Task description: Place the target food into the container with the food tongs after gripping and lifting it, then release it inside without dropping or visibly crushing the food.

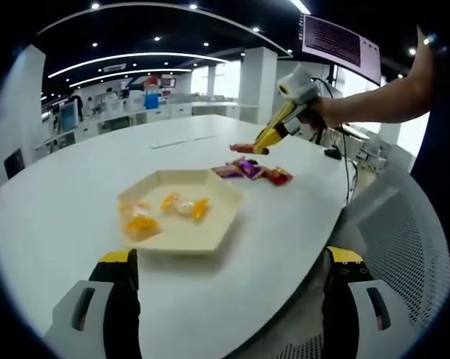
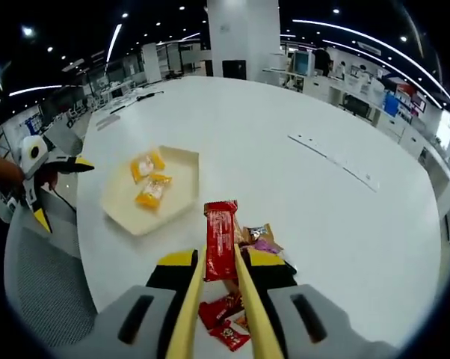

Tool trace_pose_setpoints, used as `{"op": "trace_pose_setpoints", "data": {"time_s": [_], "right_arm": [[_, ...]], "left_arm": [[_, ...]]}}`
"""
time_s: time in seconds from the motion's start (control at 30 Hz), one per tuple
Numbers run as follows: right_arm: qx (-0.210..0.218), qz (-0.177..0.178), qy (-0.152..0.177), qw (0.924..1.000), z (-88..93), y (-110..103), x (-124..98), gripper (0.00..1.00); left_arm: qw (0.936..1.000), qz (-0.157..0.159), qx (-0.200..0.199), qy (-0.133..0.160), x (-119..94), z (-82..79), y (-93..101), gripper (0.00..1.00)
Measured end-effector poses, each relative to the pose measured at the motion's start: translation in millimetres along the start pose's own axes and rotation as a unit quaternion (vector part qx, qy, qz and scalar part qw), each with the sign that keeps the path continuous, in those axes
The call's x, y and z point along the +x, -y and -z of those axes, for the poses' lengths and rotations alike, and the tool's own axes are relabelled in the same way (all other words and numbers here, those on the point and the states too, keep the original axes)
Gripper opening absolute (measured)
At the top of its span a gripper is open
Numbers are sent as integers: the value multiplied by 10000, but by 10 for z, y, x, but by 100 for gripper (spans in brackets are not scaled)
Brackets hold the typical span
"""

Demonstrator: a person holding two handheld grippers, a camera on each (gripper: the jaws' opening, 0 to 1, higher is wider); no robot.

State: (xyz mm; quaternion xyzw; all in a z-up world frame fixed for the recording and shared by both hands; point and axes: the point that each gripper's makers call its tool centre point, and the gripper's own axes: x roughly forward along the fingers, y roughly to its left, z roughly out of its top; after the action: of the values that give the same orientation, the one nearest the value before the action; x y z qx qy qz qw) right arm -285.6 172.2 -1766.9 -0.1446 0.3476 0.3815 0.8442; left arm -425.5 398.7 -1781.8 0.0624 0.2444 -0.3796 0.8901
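My right gripper [image 2: 221, 268] is shut on yellow food tongs [image 2: 244, 299], and the tongs pinch a red snack packet [image 2: 220, 239] that hangs above the table. In the left gripper view the same gripper [image 1: 294, 112], tongs [image 1: 273, 134] and red packet [image 1: 244, 148] hover over a small pile of packets [image 1: 253, 171]. A cream hexagonal tray [image 1: 210, 238] holds several yellow and orange wrapped snacks [image 1: 184, 206]. My left gripper [image 1: 232, 299] is open near the table's edge, short of the tray. It also appears at the left of the right gripper view [image 2: 60, 191], beside the tray [image 2: 128, 217].
A large white oval table [image 1: 75, 194] carries everything. More loose packets [image 2: 226, 318] lie under the tongs. A grey mesh chair [image 1: 404, 247] stands at the table's edge. A person's forearm [image 1: 382, 97] holds the right gripper. Cables [image 1: 344, 157] lie at the far side.
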Motion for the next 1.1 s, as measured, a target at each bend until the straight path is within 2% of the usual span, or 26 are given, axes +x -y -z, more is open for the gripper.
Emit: {"op": "trace_pose_setpoints", "data": {"time_s": [0.3,0.8,1.1], "right_arm": [[-120,-108,46,9999,-175,-84,68,23],[-405,-430,164,9981,-516,-429,259,23],[-545,-527,177,9970,-680,-551,381,23]], "left_arm": [[10000,-35,-14,16,-5,-7,-12,100],[10000,-66,24,35,-7,-5,-29,99],[9999,-116,48,66,-16,-23,-36,99]]}}
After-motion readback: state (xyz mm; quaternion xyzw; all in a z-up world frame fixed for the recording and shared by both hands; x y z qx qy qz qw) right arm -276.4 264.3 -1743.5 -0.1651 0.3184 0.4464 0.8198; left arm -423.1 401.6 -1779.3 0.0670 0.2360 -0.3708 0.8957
